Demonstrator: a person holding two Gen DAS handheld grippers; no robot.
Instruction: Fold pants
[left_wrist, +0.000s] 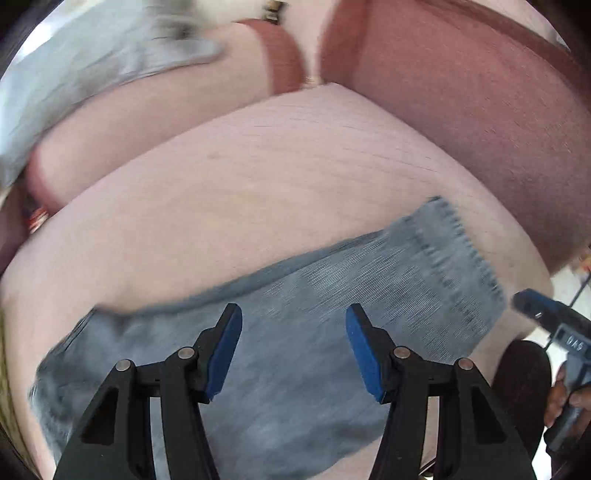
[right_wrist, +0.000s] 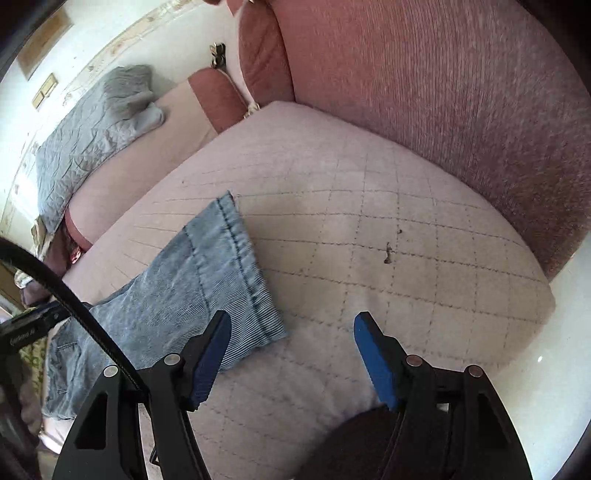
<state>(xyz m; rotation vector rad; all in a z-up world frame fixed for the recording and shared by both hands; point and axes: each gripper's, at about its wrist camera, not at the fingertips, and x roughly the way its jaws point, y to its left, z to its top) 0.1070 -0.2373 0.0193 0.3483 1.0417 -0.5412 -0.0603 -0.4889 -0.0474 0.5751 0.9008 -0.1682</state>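
Note:
Light blue denim pants (left_wrist: 295, 354) lie folded lengthwise on the pink quilted seat cushion (left_wrist: 258, 177), with the hemmed leg end to the right (left_wrist: 454, 251). My left gripper (left_wrist: 293, 314) is open and empty, hovering above the middle of the pants. The view is motion-blurred. In the right wrist view the pants (right_wrist: 184, 291) lie to the left on the cushion (right_wrist: 369, 229). My right gripper (right_wrist: 291, 321) is open and empty, just right of the leg hem. It also shows in the left wrist view (left_wrist: 546, 314) at the right edge.
The dark pink sofa backrest (right_wrist: 443, 92) rises behind the cushion. A grey blanket (right_wrist: 92, 129) lies on the neighbouring seat to the left. A black cable (right_wrist: 55, 284) crosses the left of the right wrist view. White floor (right_wrist: 561, 332) lies past the cushion's right edge.

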